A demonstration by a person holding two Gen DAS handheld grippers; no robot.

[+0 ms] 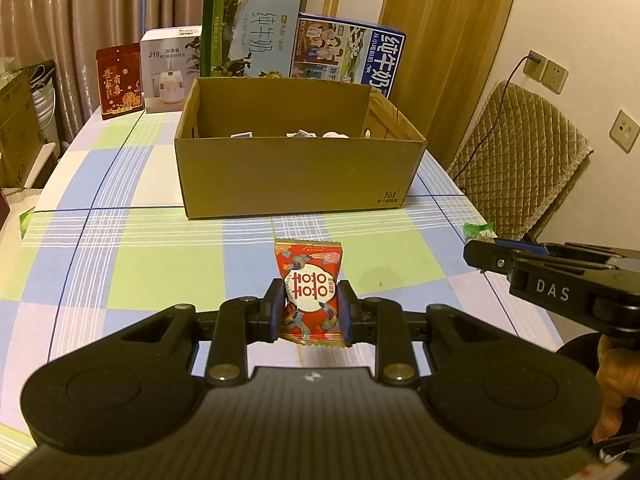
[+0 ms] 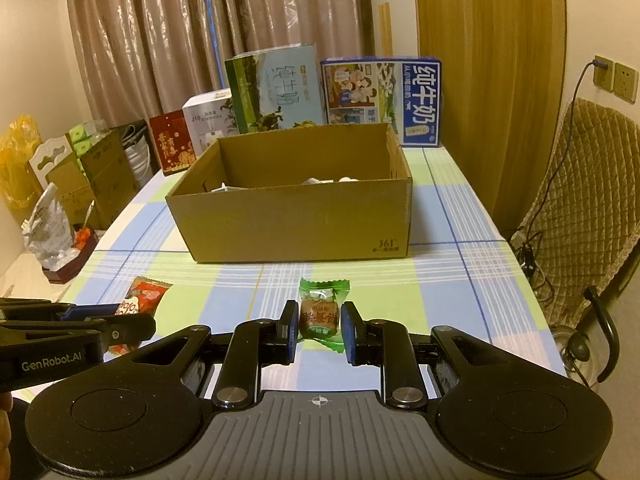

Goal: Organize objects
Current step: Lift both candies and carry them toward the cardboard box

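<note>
Two handheld grippers are working side by side over a desk [image 1: 100, 272] covered in a checked cloth of green, blue and lilac squares. The left gripper [image 1: 311, 307] is pinching a red candy packet [image 1: 310, 280] between its jaws — the packet is standing upright, its white round label with red characters facing the camera, and its top edge is sticking out ahead of the jaws. The right gripper [image 2: 319, 328] is closing its jaws on a green candy packet [image 2: 322, 312]; the blue pads are sitting against both sides of the brown sweet inside the clear-and-green wrapper, whose crimped top is showing beyond the jaws.

Straight ahead of both pairs of jaws, well apart from them, an open cardboard box [image 1: 296, 172] is resting on the desk. A few small white wrapped items are lying at its bottom near the far wall; what they are cannot be told.

Behind the box, a row of cartons is standing along the far edge of the desk: a red gift box [image 1: 119, 80], a white humidifier box [image 1: 170, 70], and two milk cartons [image 1: 248, 36], one green and pale blue, one dark blue. A curtain [image 2: 180, 40] is hanging behind them, and to the right of the jaws a chair with a quilted cover [image 2: 580, 184] is standing against the wall
</note>
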